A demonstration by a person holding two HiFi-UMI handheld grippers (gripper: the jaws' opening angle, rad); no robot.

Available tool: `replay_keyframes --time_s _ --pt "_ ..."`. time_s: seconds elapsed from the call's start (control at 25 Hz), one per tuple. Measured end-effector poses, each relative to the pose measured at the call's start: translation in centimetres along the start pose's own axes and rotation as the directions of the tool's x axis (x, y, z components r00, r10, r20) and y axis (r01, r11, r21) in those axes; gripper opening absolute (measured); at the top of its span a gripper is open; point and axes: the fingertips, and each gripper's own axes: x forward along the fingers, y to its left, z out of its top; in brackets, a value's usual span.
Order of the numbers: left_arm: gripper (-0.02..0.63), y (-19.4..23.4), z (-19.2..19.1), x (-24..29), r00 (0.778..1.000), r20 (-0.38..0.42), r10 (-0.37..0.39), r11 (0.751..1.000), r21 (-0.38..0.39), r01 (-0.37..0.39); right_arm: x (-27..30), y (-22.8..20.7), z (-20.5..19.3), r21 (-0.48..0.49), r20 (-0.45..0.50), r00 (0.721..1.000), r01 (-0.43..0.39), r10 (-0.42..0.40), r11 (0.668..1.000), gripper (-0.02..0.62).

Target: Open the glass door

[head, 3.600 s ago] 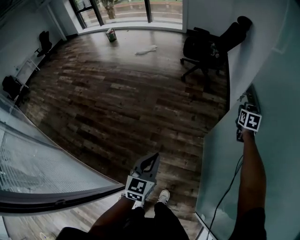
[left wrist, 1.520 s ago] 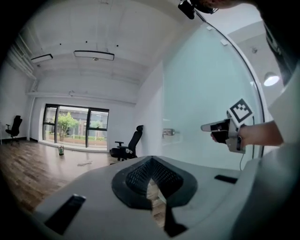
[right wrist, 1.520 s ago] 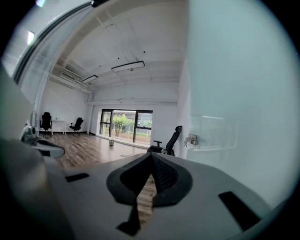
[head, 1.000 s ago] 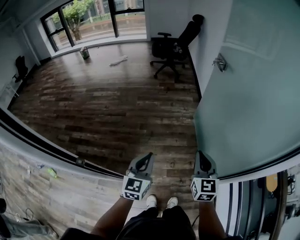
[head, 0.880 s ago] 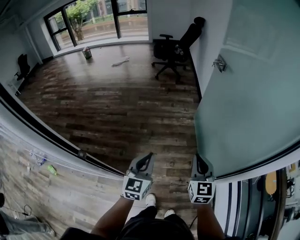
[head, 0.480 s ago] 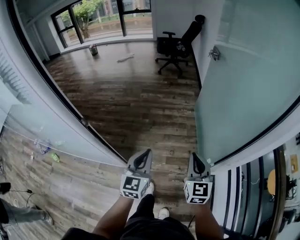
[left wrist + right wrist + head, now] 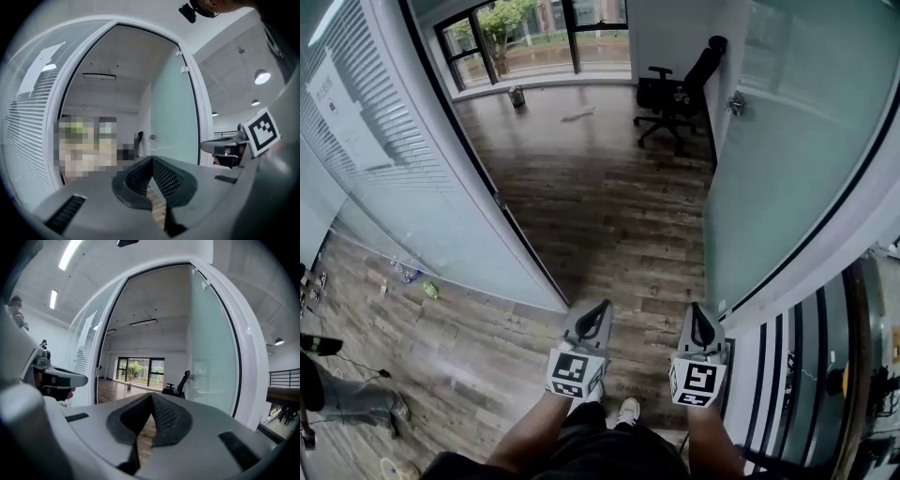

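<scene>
The frosted glass door stands swung open into the room on the right, its metal handle far ahead on its face. My left gripper and right gripper hover side by side low in the head view, pointing through the doorway, both shut with nothing between the jaws. Neither touches the door. In the left gripper view the door and handle lie ahead to the right. The right gripper view shows the door beyond the shut right gripper.
A glass partition with blinds forms the left side of the doorway, and the white door frame the right. Inside are wood flooring, a black office chair, a small can and large windows. A person is at the lower left.
The right gripper has left the door handle it was at earlier. Both grippers have backed out together through the doorway, so partition and frame now flank the view. The door stays open.
</scene>
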Motion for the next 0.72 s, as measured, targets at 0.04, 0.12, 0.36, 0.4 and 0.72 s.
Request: replay_keyframes --time_s 0.04,0.12,0.36,0.4,0.72 --pt "-0.002 -0.4 0.2 -0.6 1.000 0.003 0.000 1.000 0.005 0.000 -0.6 0.1 0.2 0.000 0.004 1.000 0.000 0.000 1.000 0.015" --pt "-0.002 -1.1 0.3 -1.5 1.000 0.011 -0.005 1.000 0.013 0.005 -1.8 0.4 0.4 0.014 0.009 1.000 0.002 -0.002 1.000 0.015" --pt "-0.002 -1.7 1.2 -4.1 0.999 0.016 -0.036 0.999 0.004 0.036 -4.0 2.4 1.8 0.013 0.020 1.000 0.013 -0.013 1.000 0.015" --pt "-0.002 -1.7 1.1 -4.7 0.999 0.017 -0.040 0.999 0.003 0.040 -4.5 2.7 1.7 0.009 0.020 1.000 0.016 -0.016 1.000 0.015" --pt "-0.002 -1.0 0.2 -9.8 0.997 0.022 -0.067 0.998 0.004 0.067 -8.2 6.8 2.1 -0.009 0.025 0.999 0.041 -0.041 0.999 0.015"
